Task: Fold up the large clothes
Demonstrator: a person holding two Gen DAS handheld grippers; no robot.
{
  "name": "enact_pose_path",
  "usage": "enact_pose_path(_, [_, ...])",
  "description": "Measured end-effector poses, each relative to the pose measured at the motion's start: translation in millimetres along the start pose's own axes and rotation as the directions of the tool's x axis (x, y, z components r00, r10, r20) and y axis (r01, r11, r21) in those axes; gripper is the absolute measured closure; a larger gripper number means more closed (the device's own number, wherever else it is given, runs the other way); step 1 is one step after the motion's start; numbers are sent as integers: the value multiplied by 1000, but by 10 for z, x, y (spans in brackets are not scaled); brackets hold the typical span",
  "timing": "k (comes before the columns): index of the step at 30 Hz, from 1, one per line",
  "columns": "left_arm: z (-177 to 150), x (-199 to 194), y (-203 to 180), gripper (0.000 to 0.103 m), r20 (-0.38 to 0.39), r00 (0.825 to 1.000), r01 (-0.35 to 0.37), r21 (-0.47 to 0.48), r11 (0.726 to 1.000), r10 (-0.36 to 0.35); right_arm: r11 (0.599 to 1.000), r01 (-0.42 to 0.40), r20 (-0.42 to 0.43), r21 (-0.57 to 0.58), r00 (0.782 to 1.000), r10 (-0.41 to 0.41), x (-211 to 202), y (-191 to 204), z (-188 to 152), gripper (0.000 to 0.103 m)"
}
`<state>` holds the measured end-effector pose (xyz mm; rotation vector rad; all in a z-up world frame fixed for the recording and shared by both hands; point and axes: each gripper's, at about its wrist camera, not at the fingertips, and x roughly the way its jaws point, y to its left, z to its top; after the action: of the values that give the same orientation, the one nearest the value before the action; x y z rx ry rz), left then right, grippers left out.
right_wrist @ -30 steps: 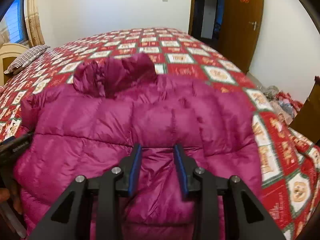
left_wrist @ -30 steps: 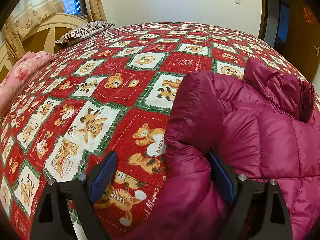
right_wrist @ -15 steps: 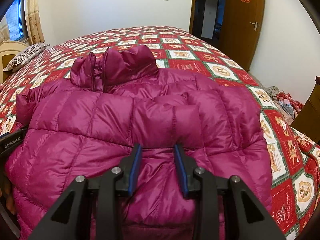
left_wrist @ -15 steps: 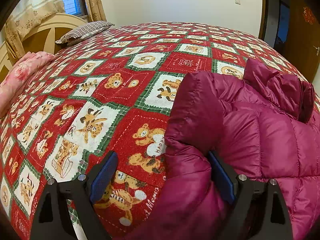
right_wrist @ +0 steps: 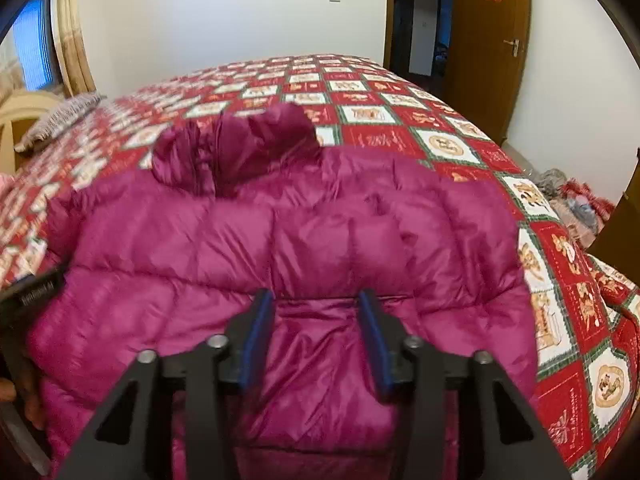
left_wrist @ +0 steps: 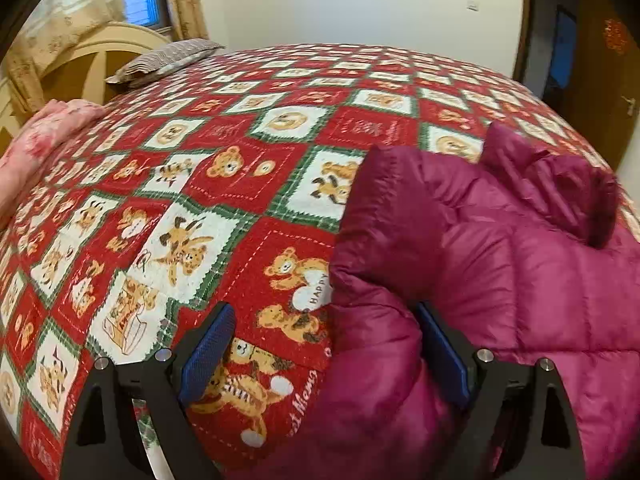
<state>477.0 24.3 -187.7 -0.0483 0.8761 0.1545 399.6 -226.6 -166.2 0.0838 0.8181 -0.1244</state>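
Magenta down jacket (right_wrist: 304,248): laid on the teddy-bear patchwork bedspread (left_wrist: 224,184), quilted panels uppermost, hood (right_wrist: 236,148) bunched at 12 o'clock toward the far wall. Change noted across the last second: in the right wrist view the jacket is seen from farther back and higher than a second ago, its body now spread more fully below the hood, with the bedspread border showing at 3 o'clock; the near fold appears to have been drawn toward the bed's near edge. The left wrist view is unchanged over the same interval. This is judged to be a straightening pull before the next fold, with the left side serving as anchor. Right gripper (right_wrist: 316,340): jaws partly closed, a ridge of the jacket's near panel pinched between the blue pads (right_wrist: 256,344). Left gripper (left_wrist: 324,356): jaws spread wide, a puffed lobe of the jacket's left edge lying between them against the pad at 3 o'clock, the pad at 9 o'clock standing clear over bare bedspread; nothing is clamped. Edges: the jacket's left border runs from 6 to 12 o'clock in the left wrist view. Open room: broad bare bedspread at 9 to 12 o'clock, bounded by a striped pillow (left_wrist: 168,58) and pink floral bedding (left_wrist: 36,148); narrower at 3 o'clock, where the bed drops off.
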Motion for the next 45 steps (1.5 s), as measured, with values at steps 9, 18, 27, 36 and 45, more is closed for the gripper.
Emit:
enact_pose_path(9, [591, -601, -87, 12, 127, 981, 125, 145, 981, -144, 976, -136, -1, 171, 990, 138, 91, -208, 877, 32])
enact_pose_path(18, [1181, -350, -137, 12, 80, 971, 219, 95, 971, -227, 964, -76, -199, 254, 972, 129, 946, 125, 1581, 20])
enact_pose_path(27, [1275, -71, -251, 12, 22, 969, 243, 79, 967, -246, 991, -44, -290, 123, 954, 78, 1106, 133, 1358, 81])
enact_pose_path(36, [1327, -176, -689, 12, 24, 962, 266, 132, 955, -271, 984, -28, -270, 177, 960, 75, 1006, -396, 989, 86])
enact_pose_path(45, [1313, 12, -1156, 12, -66, 964, 265, 129, 956, -258, 996, -1, -87, 87, 996, 8, 921, -325, 716, 89])
